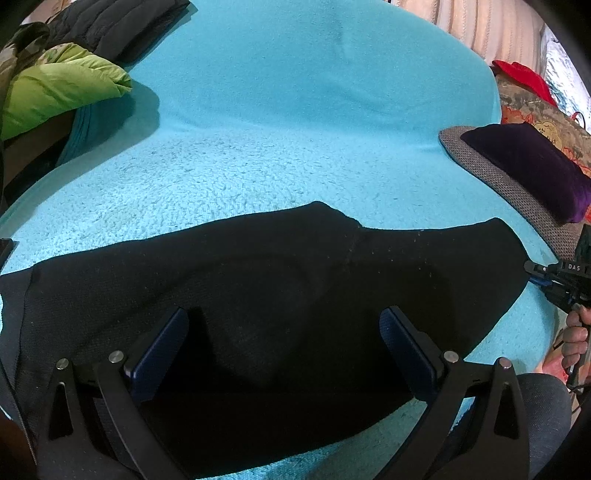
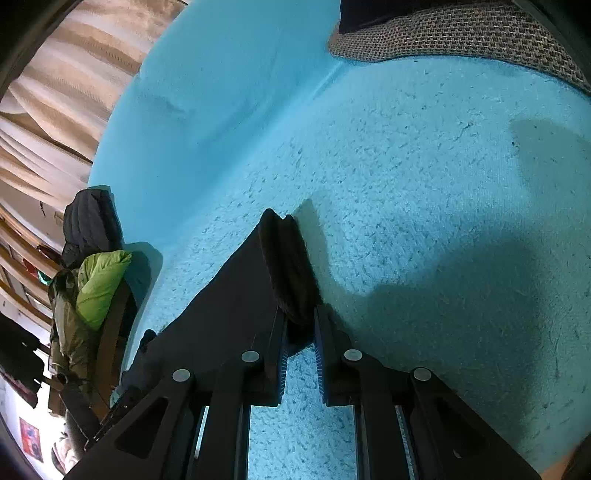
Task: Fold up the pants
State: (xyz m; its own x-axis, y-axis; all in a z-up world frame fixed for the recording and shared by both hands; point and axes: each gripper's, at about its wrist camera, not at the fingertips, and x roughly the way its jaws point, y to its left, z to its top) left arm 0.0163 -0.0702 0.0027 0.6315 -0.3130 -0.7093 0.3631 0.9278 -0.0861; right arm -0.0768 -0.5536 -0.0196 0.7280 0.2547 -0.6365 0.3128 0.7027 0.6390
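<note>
Black pants lie spread flat across the near part of a turquoise fleece blanket, running from the left edge of the left wrist view almost to the right edge. The left gripper hovers over the near middle of the pants with its jaws spread wide; the blue pads touch nothing that can be made out, and dark cloth fills the gap beneath them. At the right end of the garment the right gripper is pressed together on a folded edge of the pants, the thick dark hem standing up between its two fingers in the right wrist view, with the rest of the cloth trailing off to the left. In the left wrist view that same gripper shows at the far right edge, held by a person's hand. A grey woven cushion with a dark purple velvet pillow on it lies at the right, near the pants' end. At the far left, a lime green jacket and a black quilted jacket are piled beside the blanket.
</note>
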